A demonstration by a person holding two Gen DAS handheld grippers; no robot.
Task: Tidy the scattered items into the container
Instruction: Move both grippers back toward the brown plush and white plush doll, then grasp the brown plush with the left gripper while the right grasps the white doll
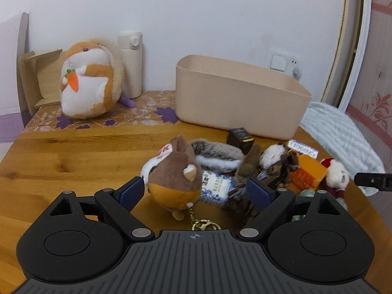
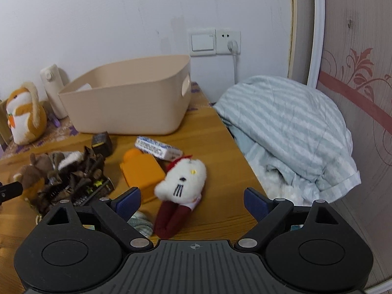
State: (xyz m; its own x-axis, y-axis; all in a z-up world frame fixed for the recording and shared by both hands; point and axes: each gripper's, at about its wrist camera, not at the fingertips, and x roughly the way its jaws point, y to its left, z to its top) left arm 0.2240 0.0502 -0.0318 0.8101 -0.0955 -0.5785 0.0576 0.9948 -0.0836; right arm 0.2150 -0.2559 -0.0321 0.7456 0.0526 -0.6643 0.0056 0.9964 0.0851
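A beige plastic bin (image 1: 235, 98) (image 2: 127, 103) stands at the back of the wooden table (image 1: 73, 161). In front of it lies a heap of small items. My left gripper (image 1: 196, 191) is open, its blue pads on either side of a brown hamster keychain plush (image 1: 174, 178) without touching it. My right gripper (image 2: 192, 199) is open too, with a white cat plush (image 2: 182, 183) in red trousers lying between its fingers, nearer the left one. An orange box (image 2: 140, 171), a blue-white packet (image 2: 158, 148) and a small dark box (image 2: 101, 143) lie nearby.
A large hamster plush with a carrot (image 1: 90, 78) and a cream flask (image 1: 131, 63) stand at the back left on a flowered cloth. A striped blue quilt (image 2: 289, 132) lies beyond the table's right edge. A grey furry pouch (image 1: 218, 155) and a dark spiky toy (image 2: 80, 178) sit in the heap.
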